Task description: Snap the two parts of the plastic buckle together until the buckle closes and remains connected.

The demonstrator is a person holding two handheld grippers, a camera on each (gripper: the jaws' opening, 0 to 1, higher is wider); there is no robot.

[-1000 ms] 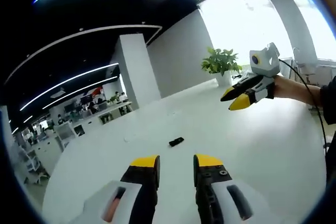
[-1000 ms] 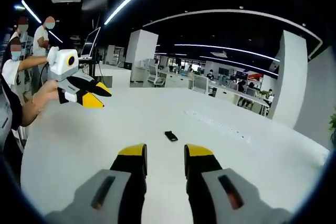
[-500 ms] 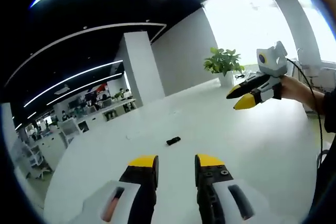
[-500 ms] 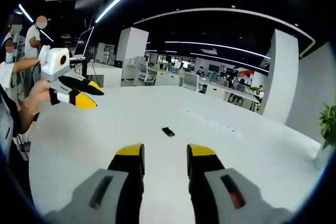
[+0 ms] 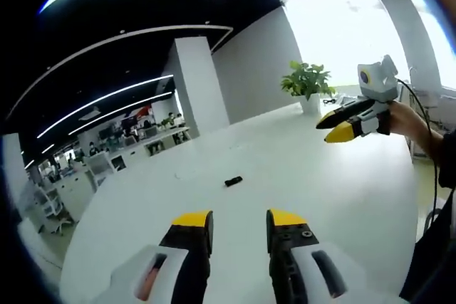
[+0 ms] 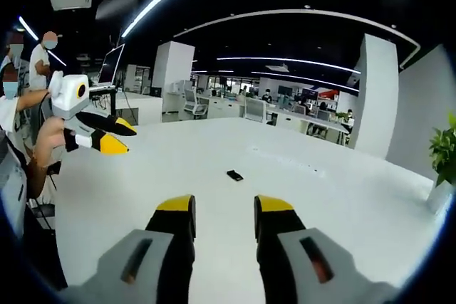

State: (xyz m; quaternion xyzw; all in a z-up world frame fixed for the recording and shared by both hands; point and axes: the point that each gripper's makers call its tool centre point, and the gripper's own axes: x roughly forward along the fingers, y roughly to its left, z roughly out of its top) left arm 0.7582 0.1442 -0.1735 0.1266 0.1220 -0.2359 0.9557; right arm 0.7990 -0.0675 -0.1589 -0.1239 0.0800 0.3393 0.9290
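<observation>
A small black buckle (image 5: 233, 181) lies on the white counter (image 5: 342, 190), well ahead of both tools and apart from them; whether its two parts are joined is too small to tell. The left hand-held gripper (image 5: 237, 219) hangs above the counter with its yellow-tipped jaws parted and nothing between them. The right hand-held gripper (image 6: 224, 204) is likewise spread and empty. A potted plant (image 5: 308, 83) stands at the counter's far end. No writing or brand is legible.
</observation>
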